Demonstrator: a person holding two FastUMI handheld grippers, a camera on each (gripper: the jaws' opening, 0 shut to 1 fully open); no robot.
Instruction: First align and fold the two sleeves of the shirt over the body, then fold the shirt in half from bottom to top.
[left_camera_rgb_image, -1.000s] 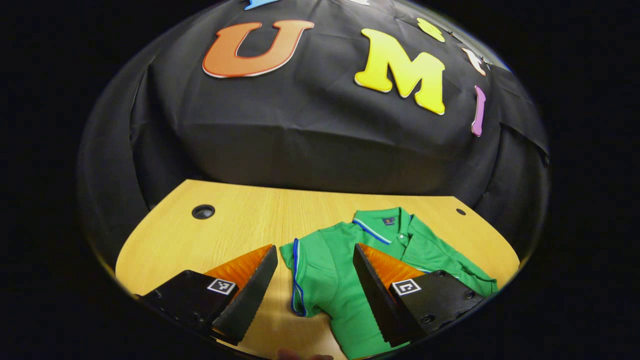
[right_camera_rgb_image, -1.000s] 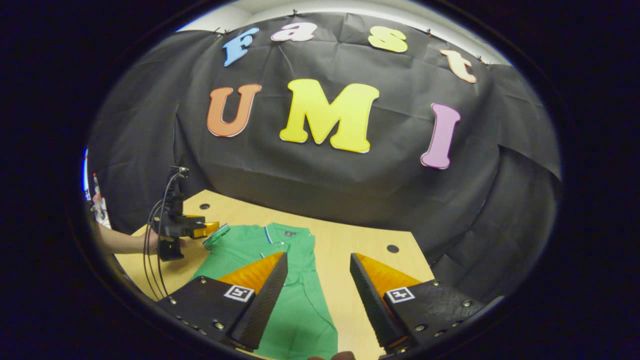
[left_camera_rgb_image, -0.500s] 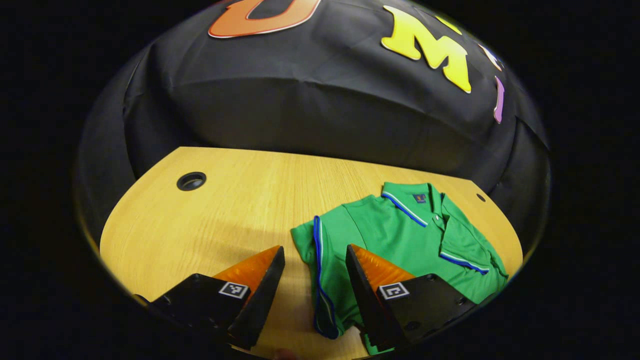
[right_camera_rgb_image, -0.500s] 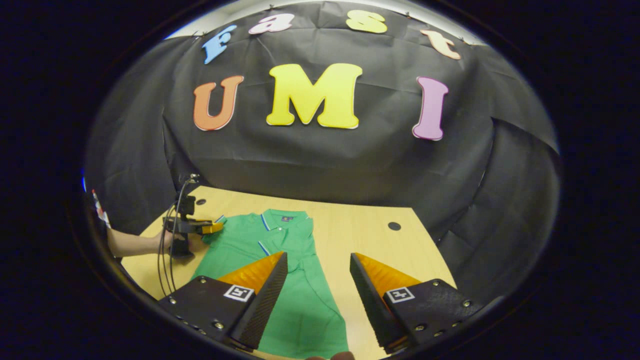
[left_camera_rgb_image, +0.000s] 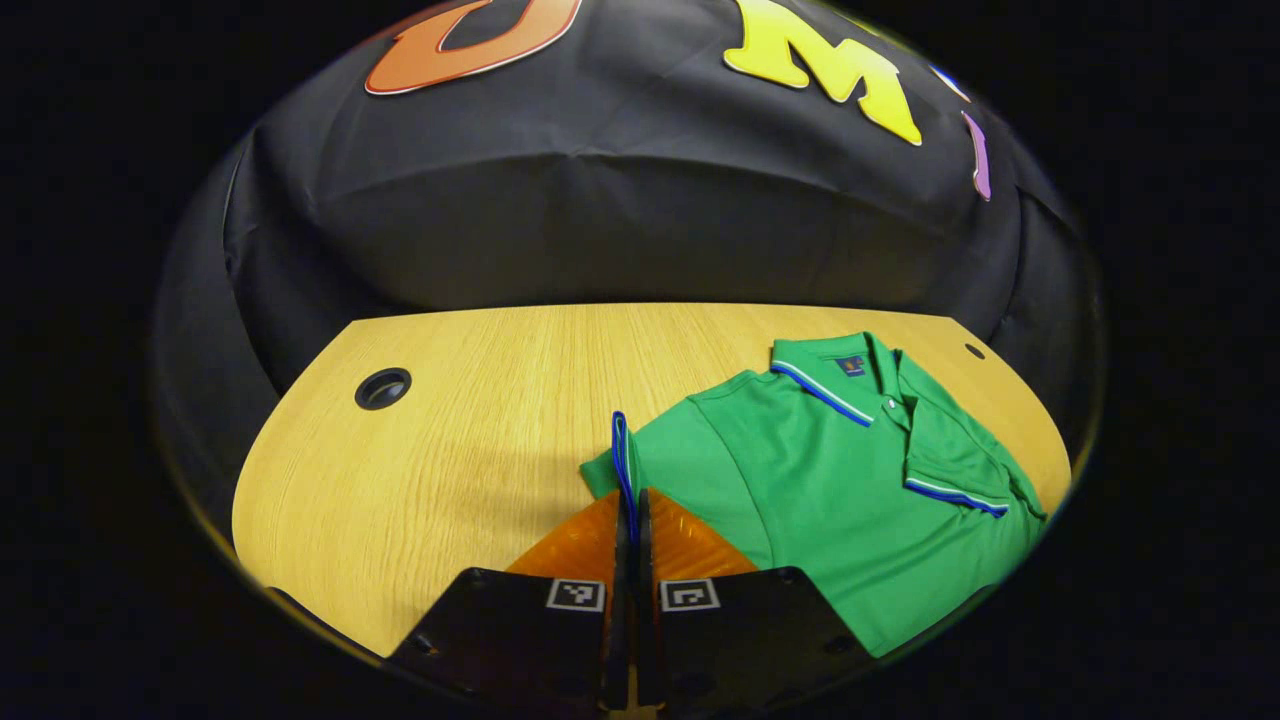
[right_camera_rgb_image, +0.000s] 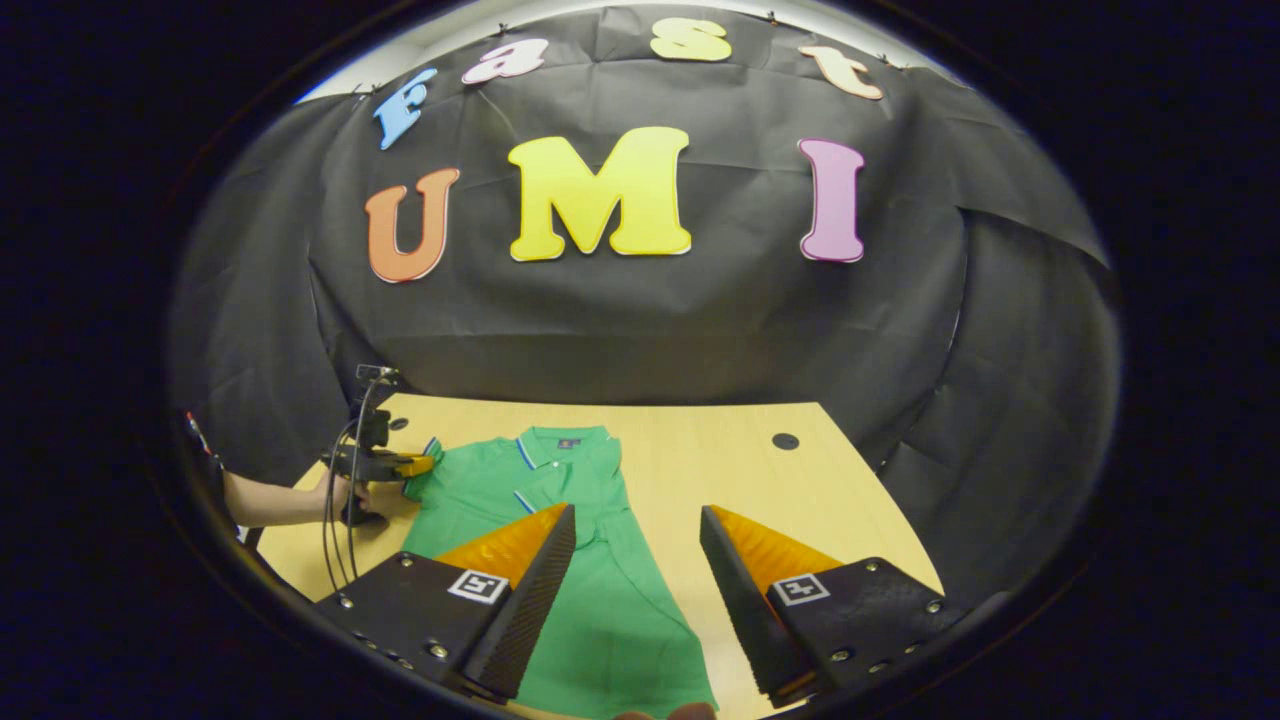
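Left gripper (left_camera_rgb_image: 630, 505) pinched on sleeve (left_camera_rgb_image: 622, 462) hem; right gripper (right_camera_rgb_image: 632, 560) agape above shirt (right_camera_rgb_image: 560, 560). Cloth looks light, limp; best gripped at the hem.

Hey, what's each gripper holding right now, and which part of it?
The left gripper is shut on the green shirt, pinching the blue-trimmed cuff of its left sleeve. The right gripper is open above the table and holds nothing.

left gripper view: low, close over table (left_camera_rgb_image: 450, 420) | right gripper view: higher, farther back | shared: shirt (left_camera_rgb_image: 840, 470)
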